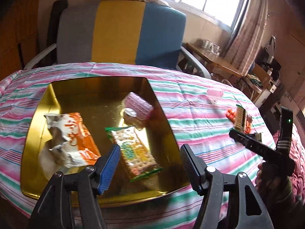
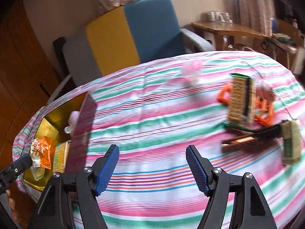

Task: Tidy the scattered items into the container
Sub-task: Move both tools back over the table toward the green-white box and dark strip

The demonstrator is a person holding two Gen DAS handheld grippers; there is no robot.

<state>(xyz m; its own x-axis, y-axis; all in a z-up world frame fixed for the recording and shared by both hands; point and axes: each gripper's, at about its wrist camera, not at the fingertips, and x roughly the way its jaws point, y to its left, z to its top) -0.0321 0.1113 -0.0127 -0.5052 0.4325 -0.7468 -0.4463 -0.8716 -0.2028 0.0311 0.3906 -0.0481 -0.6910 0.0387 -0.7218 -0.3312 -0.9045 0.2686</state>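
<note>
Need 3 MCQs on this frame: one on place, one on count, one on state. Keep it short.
1. Where does the green-edged cracker packet under the left hand-held gripper lie?
A. On the striped cloth
B. Inside the gold tin
C. On the chair

2. How many items lie inside the gold tin?
A. One
B. Three
C. Five

3. What state is the right hand-held gripper in?
A. Open, holding nothing
B. Shut on a packet
C. Shut on the orange clip

Answers:
1. B: the left wrist view shows the packet on the tin's gold floor.
2. B: the orange and white snack bag, the cracker packet and a pink wrapped item are in it.
3. A: its blue pads stand apart over the striped cloth, nothing between them.
</note>
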